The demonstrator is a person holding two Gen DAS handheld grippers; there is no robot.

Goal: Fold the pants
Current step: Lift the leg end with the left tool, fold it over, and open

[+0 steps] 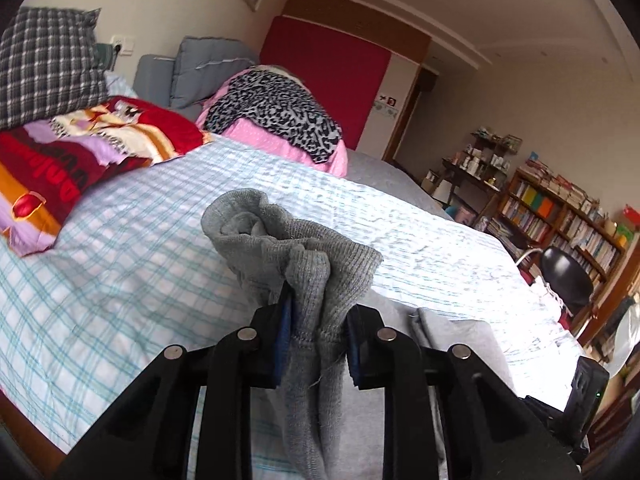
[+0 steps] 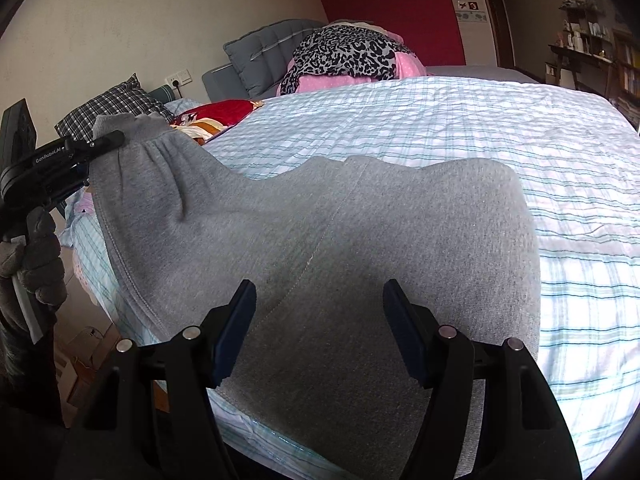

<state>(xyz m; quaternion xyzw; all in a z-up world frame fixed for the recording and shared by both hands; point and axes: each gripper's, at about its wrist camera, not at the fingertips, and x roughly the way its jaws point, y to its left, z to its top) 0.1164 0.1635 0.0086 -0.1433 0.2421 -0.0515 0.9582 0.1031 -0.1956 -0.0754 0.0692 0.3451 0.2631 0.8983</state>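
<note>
Grey sweatpants (image 2: 340, 248) lie across the near edge of the bed (image 2: 500, 128), folded over. My left gripper (image 1: 316, 320) is shut on the ribbed cuff end of the pants (image 1: 296, 248) and holds it lifted above the bed. In the right wrist view the left gripper (image 2: 100, 144) shows at the far left, pinching the gathered cuff, held by a gloved hand (image 2: 36, 256). My right gripper (image 2: 320, 332) is open, its jaws wide apart just above the grey fabric near the bed's front edge.
A checked bedsheet covers the bed. A red patterned pillow (image 1: 80, 160), a plaid pillow (image 1: 48, 64) and a pink and leopard-print pile (image 1: 276, 120) sit at the far side. Bookshelves (image 1: 560, 216) and a black chair (image 1: 564, 276) stand to the right.
</note>
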